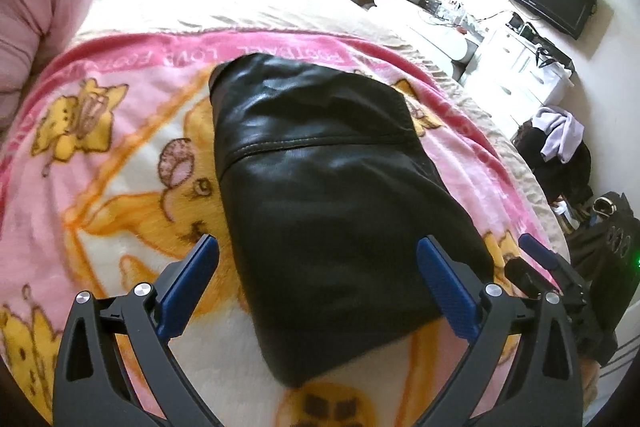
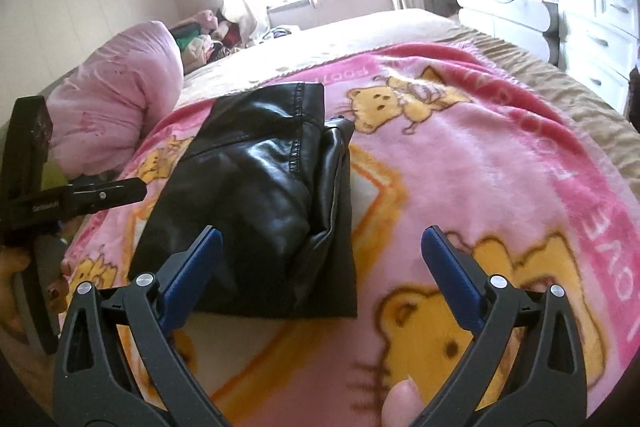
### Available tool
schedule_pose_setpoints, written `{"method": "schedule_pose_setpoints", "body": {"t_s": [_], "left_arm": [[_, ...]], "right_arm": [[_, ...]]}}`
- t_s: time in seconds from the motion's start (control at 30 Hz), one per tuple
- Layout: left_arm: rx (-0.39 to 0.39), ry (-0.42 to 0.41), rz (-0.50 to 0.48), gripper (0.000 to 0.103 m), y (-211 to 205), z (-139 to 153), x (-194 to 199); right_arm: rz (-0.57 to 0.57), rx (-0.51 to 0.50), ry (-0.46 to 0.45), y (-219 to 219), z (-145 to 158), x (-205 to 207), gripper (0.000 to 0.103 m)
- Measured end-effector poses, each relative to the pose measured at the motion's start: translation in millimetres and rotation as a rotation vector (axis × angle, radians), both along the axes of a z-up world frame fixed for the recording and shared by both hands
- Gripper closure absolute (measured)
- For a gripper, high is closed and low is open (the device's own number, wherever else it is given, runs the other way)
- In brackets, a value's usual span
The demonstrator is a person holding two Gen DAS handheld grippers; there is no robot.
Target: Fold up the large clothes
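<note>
The left tool [image 1: 318, 259] and right tool [image 2: 322, 251] both gape wide, released and gripping nothing; just beyond them the black leather garment [image 1: 320, 179] lies folded compactly on the pink blanket [image 2: 480, 155]; folding looks essentially finished.

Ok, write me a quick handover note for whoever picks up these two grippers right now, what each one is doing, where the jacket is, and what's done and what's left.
Left gripper: jaws wide open, nothing held, above the near end of the jacket.
Right gripper: jaws wide open, empty, above the jacket's near right corner.
Black leather jacket: lies folded into a compact bundle on the pink cartoon blanket on the bed, free of both grippers.
Done: the jacket looks folded.
Left: perhaps tidy the right edge, where layers stand up unevenly. A pink quilt lies further up the bed, untouched; whether it comes next I cannot tell.
</note>
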State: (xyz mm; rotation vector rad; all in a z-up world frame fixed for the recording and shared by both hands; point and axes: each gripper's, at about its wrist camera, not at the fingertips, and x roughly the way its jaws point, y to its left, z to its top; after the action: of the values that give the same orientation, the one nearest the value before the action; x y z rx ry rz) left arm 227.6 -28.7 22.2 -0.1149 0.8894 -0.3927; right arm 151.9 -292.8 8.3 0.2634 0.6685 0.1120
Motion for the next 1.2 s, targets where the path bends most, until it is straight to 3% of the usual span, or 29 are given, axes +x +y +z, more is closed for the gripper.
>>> {"method": "schedule_pose_setpoints", "body": {"t_s": [0.27,0.77,1.2], "left_arm": [[0.032,-0.065,0.027,0.004,7.3,5.2,-52.2],[0.091,-0.111,0.085,0.004,19.0,-22.8,-137.0],[0.097,-0.094,0.135,0.004,32.7,-49.2,-155.4]], "right_arm": [[0.017,-0.067,-0.035,20.2,8.4,-36.3,0.009],[-0.005,-0.160,-0.042,41.2,-11.6,-93.6,0.009],[-0.042,-0.253,-0.025,59.5,-28.8,-115.5,0.009]]}}
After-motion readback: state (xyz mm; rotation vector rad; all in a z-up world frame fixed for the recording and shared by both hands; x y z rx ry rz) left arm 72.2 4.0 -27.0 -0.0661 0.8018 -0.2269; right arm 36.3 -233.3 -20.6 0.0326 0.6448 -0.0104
